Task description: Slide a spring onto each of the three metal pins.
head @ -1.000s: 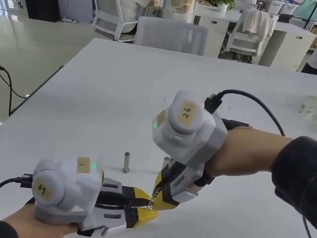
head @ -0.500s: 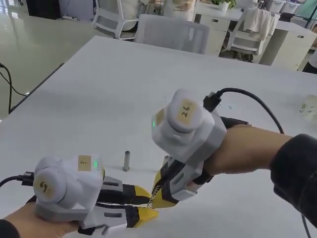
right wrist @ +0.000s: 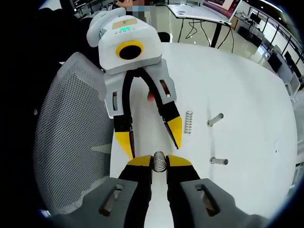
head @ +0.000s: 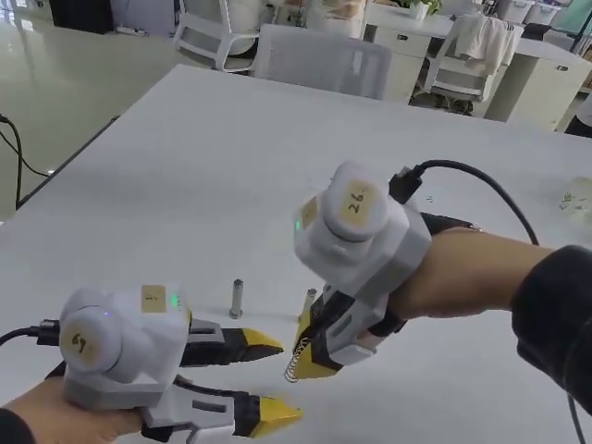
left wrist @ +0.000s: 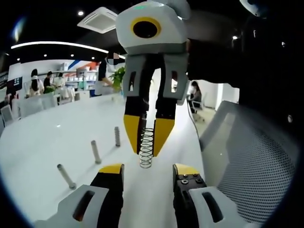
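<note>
My right gripper (head: 303,356) points down at the white table (head: 231,166) and is shut on a small metal spring (head: 294,359), which hangs below its yellow tips. In the left gripper view that spring (left wrist: 147,147) stands upright between the right gripper's tips (left wrist: 147,141). My left gripper (head: 276,377) is open just left of the spring, its jaws spread apart and holding nothing. Three upright metal pins (left wrist: 117,136), (left wrist: 96,151), (left wrist: 65,175) stand in a row; two of the pins (head: 237,298), (head: 310,298) show in the head view. A second spring (right wrist: 189,122) lies loose on the table.
A grey mesh chair (head: 319,65) stands at the table's far edge, with more desks and chairs behind it. The table's left edge (head: 83,157) drops to the floor. A black cable (head: 481,190) runs from the right gripper over the person's arm.
My left gripper has opened and let go of the spring. The right gripper keeps hold of the spring and has shifted slightly to the right.
</note>
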Tool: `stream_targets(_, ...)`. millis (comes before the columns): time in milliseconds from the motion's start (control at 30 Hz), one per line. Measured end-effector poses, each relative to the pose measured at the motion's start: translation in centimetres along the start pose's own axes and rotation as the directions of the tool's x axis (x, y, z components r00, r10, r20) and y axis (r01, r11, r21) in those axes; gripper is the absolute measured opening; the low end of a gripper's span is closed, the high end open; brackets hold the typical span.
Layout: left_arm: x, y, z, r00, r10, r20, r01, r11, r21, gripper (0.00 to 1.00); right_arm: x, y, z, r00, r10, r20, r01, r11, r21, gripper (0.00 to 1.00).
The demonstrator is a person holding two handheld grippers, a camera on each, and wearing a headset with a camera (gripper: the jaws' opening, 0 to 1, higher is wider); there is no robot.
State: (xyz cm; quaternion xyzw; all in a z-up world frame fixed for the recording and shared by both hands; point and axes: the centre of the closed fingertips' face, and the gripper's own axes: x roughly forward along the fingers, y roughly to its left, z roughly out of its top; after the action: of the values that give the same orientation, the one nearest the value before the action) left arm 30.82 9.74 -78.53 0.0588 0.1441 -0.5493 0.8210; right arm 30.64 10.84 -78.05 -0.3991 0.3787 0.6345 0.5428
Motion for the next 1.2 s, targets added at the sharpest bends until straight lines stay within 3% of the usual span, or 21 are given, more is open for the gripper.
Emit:
stream_targets(500,-0.6,1.3,-0.4,0.998,0.064,-0.002,-0.064,0.997,-0.047,0.57,-0.4,-0.9,-0.6,0.9999,-0.017,-0.003,0.017,1.0,0.014,0.08)
stream_targets(1200,-2.4,3.0,-1.1,0.9878,0.156,0.0,-0.155,0.984,-0.085,0.72,-1.6,-3.0,-1.2,0.9981,-0.062,-0.007,0.062,0.997,0.037,0.08)
